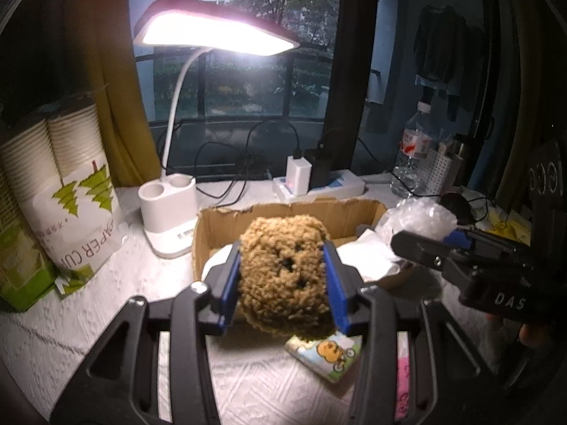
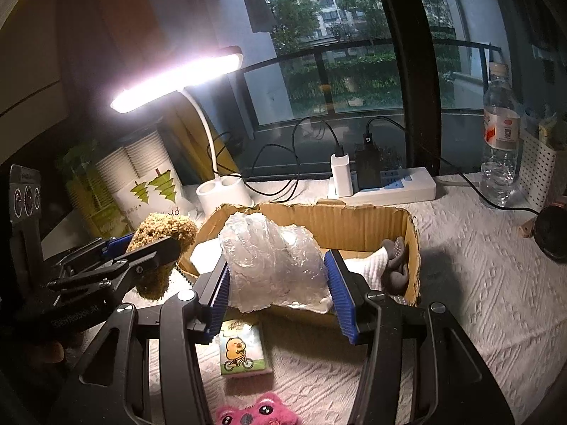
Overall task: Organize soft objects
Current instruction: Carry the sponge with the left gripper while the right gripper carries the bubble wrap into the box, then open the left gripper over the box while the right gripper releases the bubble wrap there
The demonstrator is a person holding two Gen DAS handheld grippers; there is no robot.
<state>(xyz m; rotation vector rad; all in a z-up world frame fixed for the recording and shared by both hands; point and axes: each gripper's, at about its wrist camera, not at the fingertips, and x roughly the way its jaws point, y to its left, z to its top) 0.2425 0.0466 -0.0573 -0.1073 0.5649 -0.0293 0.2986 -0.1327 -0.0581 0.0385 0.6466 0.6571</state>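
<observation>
My left gripper point(image 1: 283, 283) is shut on a brown fuzzy plush toy point(image 1: 285, 272), held above the table just before the cardboard box point(image 1: 226, 219). Seen from the right wrist, that same plush toy point(image 2: 159, 233) hangs at the box's left end in the left gripper point(image 2: 141, 248). My right gripper point(image 2: 276, 283) is shut on a crumpled wad of clear bubble wrap point(image 2: 273, 262), held over the front of the cardboard box point(image 2: 354, 219). From the left wrist, the bubble wrap point(image 1: 418, 216) shows at the right. A white cloth point(image 2: 368, 265) and a grey soft item point(image 2: 397, 262) lie in the box.
A tissue pack with a cartoon print point(image 2: 242, 349) and a pink plush point(image 2: 258, 411) lie on the white mat in front of the box. Behind stand a lit desk lamp point(image 1: 170, 205), a paper cup pack point(image 1: 71, 194), a power strip point(image 2: 386, 186) and a water bottle point(image 2: 499, 141).
</observation>
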